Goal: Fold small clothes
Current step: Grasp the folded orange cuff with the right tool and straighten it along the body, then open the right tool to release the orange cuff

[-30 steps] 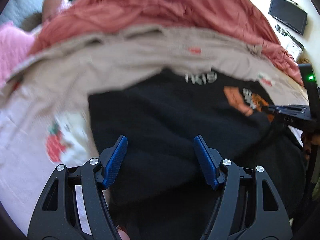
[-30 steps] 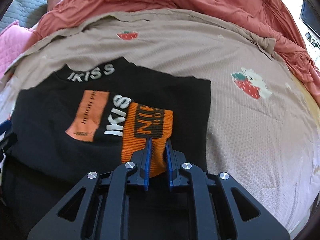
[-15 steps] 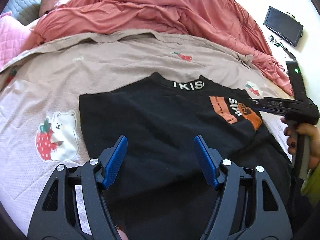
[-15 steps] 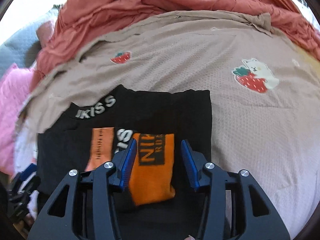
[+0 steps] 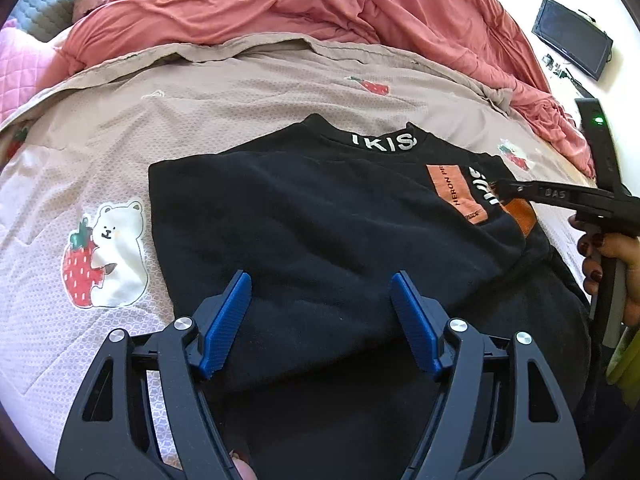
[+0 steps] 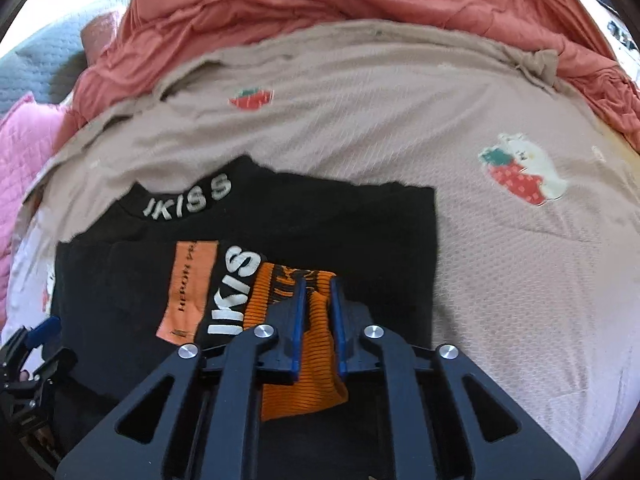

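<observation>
Bright daylight, blown-out top corners, fisheye-bent edges, slight blur.

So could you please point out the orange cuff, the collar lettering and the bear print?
orange cuff (image 6: 316, 364): right wrist view, ribbed part between the pads.
collar lettering (image 5: 382, 142): left wrist view, white letters.
bear print (image 5: 116, 240): left wrist view, bear's body.

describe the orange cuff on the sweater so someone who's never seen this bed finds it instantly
Start at the beige strawberry-print bedspread, with the black sweater lying flat on it. On the sweater's front, just right of the white IKISS lettering, lies the orange ribbed cuff, pinched in the right claw. Unlike the flat, paler orange patch left of the lettering, it is ribbed knit with black lettering.
</observation>
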The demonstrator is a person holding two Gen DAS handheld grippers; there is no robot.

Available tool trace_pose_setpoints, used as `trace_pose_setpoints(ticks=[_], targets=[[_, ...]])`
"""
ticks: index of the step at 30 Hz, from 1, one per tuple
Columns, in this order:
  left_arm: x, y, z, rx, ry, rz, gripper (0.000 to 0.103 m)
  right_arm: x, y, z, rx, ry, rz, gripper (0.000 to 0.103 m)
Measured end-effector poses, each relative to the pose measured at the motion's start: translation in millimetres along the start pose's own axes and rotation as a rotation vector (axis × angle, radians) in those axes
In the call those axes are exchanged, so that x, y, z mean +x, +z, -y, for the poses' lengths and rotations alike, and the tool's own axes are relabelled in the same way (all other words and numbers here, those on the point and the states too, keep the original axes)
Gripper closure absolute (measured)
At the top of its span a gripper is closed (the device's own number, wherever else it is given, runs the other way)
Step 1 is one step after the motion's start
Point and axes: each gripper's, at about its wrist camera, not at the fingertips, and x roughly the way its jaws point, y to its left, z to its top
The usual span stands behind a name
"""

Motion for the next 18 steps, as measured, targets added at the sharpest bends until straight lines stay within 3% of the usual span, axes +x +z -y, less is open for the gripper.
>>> trace_pose_setpoints(ticks=[4, 9, 11, 16, 18], targets=[[-0.1, -0.6, -0.1, 0.003, 0.003, 0.0, 0.038, -10.8, -1.8, 4.2, 0.003, -0.02, 0.048, 0.093], [2.1, -0.9, 0.1, 0.01, 0.006, -0.01, 0.038, 9.0, -10.0, -6.4, -0.09, -0.138, -0.017, 0.092], [2.6, -1.1, 0.7, 0.015, 0.007, -0.011, 0.038, 14.8, -13.6, -4.7, -0.086, -0.148, -0.023, 0.092], [-5.4, 1.7, 2.1, 0.013, 0.01, 0.008, 0.037, -0.7, -13.4, 0.7, -0.03, -0.125, 0.01, 0.077], [-12.6, 4.9, 4.1, 0.01, 0.004, 0.029, 0.037, -14.0, -14.9, 0.7, -0.004, -0.076, 0.041, 0.064]])
